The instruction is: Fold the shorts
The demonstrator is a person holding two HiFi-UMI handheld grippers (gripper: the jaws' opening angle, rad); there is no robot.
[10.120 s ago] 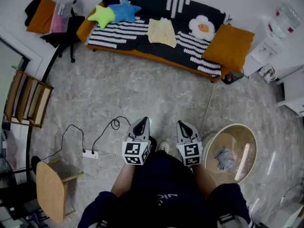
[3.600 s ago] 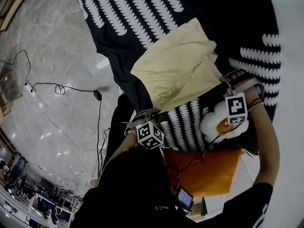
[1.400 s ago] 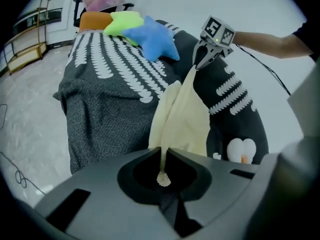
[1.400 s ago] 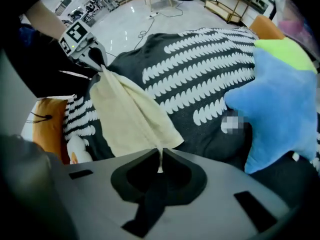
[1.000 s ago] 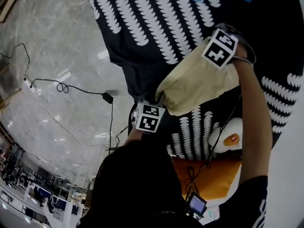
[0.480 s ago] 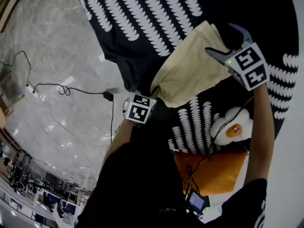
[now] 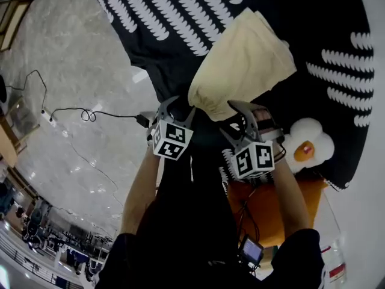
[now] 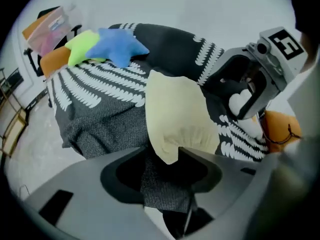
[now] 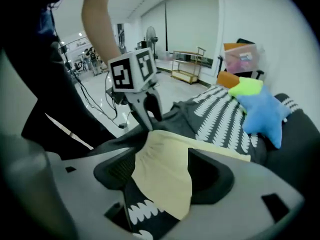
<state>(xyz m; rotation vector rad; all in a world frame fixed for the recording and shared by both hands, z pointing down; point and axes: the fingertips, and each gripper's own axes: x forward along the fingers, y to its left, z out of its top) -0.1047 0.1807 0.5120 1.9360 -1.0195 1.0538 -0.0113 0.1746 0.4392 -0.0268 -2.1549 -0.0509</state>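
Observation:
The pale yellow shorts point(image 7: 243, 65) lie folded on the black-and-white sofa cover point(image 7: 180, 17). Both grippers are at the gathered near edge. My left gripper point(image 7: 176, 106) is at the left corner; in the left gripper view its jaws point(image 8: 166, 154) are opening, with the tip of the shorts point(image 8: 175, 114) between them, pads not pressing. My right gripper point(image 7: 231, 118) is close beside it at the right corner. In the right gripper view its jaws point(image 9: 162, 164) are closing and straddle the shorts point(image 9: 165, 179), which lie flat between them. The left gripper point(image 9: 150, 119) shows just beyond.
Blue star cushion point(image 8: 120, 46) and green star cushion point(image 8: 85, 49) lie at the sofa's far end. An egg-shaped cushion point(image 7: 307, 146) and an orange cushion point(image 7: 271, 203) sit right of my right hand. A cable point(image 7: 90, 114) runs over the marble floor at the left.
My right gripper swept from the far edge of the shorts back to the near edge, beside the left gripper. The left gripper rolled and shifted slightly. The shorts stay folded.

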